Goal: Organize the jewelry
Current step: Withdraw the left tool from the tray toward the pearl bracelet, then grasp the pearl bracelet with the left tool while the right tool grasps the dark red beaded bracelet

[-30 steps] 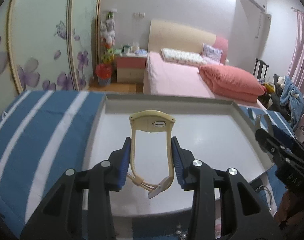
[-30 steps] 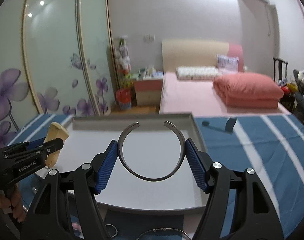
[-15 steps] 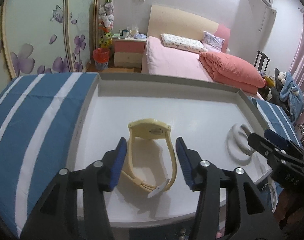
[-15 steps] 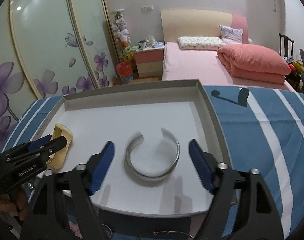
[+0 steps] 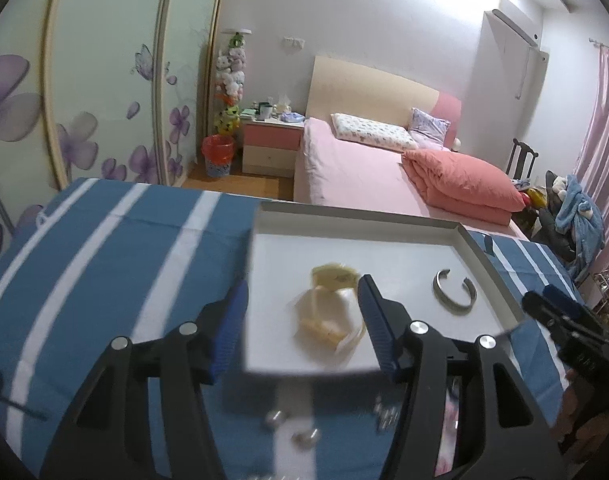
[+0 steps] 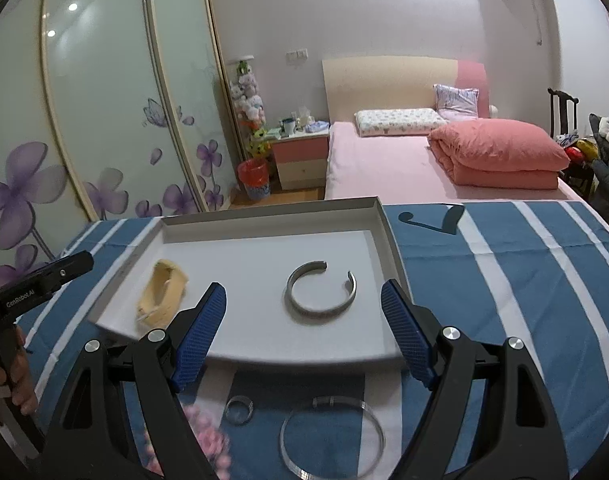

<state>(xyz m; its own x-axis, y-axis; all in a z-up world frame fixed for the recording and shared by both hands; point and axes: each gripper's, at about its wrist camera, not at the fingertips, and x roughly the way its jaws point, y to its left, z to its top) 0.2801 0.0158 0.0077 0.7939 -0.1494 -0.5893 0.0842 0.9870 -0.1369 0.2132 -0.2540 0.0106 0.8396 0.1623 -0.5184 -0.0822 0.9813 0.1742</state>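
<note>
Bedroom: pink bed [image 6: 384,168], floral wardrobe doors [image 6: 104,120] behind a blue-and-white striped worktop [image 6: 504,280].
Tray: white tray [image 6: 264,216] rests on the worktop.
Yellow watch: yellow watch [image 6: 160,294] lies in the tray at about 9 o'clock of the silver cuff bracelet [image 6: 320,292], apart from it.
Left gripper: left gripper [image 5: 302,320] hangs over the tray's near edge; fingers [image 5: 228,324] apart, having just widened; nothing touching the pads.
Right gripper: right gripper [image 6: 304,332] fingers [image 6: 404,332] apart, clear of the cuff, which lies flat at 12 o'clock of them.
Loose pieces: thin bangle [image 6: 332,436] and small ring [image 6: 239,409] lie on the worktop at 6 o'clock of the tray.
</note>
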